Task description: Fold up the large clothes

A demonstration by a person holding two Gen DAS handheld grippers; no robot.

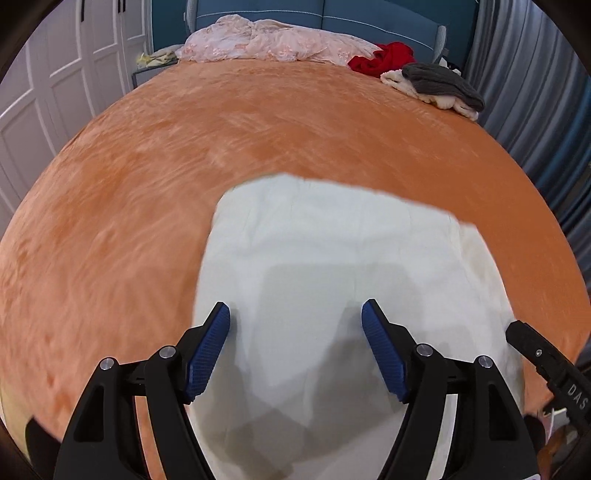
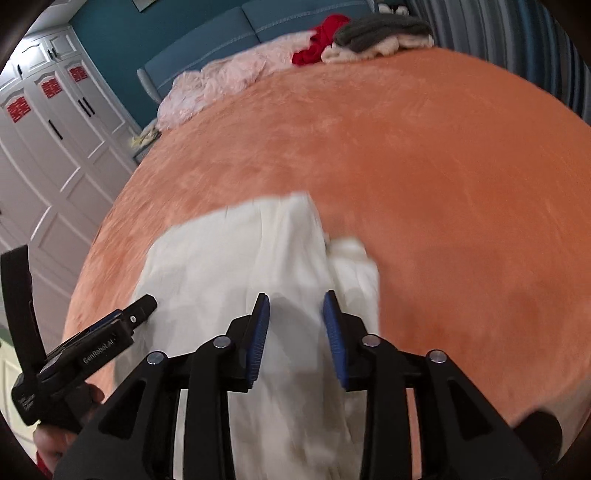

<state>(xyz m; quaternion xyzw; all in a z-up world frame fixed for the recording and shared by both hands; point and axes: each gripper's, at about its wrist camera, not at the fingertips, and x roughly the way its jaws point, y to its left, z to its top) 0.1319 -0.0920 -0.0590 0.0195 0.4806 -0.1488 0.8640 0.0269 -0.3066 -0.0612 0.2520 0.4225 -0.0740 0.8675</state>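
Bed covered by an orange plush blanket point(image 1: 258, 140), filling most of both views. White folded cloth garment point(image 1: 332, 266): lies flat on the near part of the bed, roughly rectangular in the left wrist view; in the right wrist view its right edge is bunched and blurred, with a small rumpled lump at its far right corner. Left tool point(image 1: 295, 317): black frame with blue textured pads, fingers spread well apart above the near portion of the white garment, nothing between them; whether the tips touch the cloth cannot be told. Right tool point(image 2: 296, 306): same build, fingers apart by a narrower gap, white cloth showing between and beneath them, not clamped on it. The left tool also shows at the left edge of the right wrist view, its tip at the left edge of the garment. Far end of the bed: pale pink floral crumpled bedding point(image 1: 266, 44) on the left; red crumpled garment point(image 1: 380, 57) to its right; grey knitted item point(image 1: 439, 81) resting on a cream fleecy item point(image 1: 428, 96) at the far right corner. Background: blue padded headboard point(image 1: 369, 18), white panelled wardrobe point(image 2: 48, 147) on the left, grey-blue curtain point(image 1: 535, 110) on the right.
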